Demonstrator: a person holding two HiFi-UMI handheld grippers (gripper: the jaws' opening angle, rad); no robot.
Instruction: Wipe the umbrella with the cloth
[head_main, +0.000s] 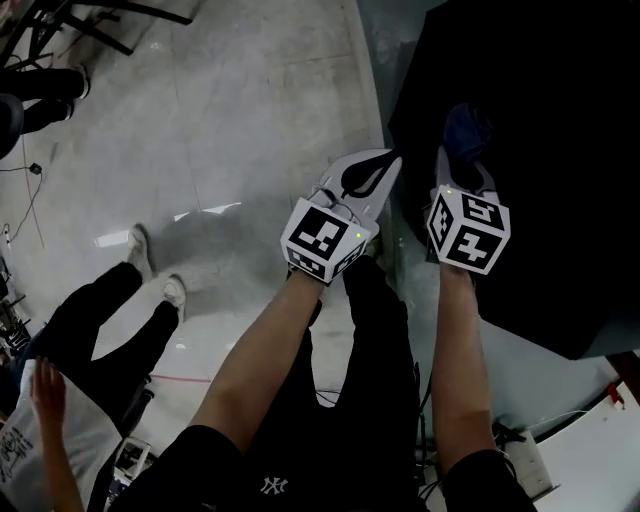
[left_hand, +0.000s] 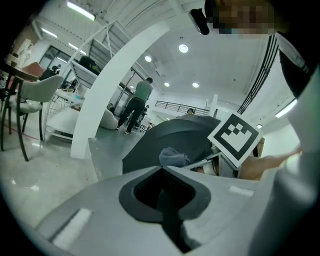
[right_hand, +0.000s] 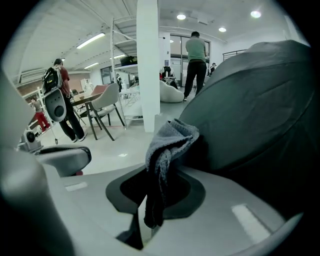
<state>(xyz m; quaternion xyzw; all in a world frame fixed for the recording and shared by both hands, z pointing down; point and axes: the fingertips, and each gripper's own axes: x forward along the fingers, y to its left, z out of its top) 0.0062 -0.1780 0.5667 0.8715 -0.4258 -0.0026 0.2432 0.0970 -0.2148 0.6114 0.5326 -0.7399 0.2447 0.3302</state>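
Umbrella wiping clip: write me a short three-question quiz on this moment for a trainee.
1. What do the right tongs hold?
A) cloth
B) a bottle
C) nothing
2. True or false: the left tongs are shut on the cloth.
3. Fill in: the canopy of the umbrella is ____ (open or folded).

Key: 1 A; 2 false, their jaws are together with nothing between them; 3 open.
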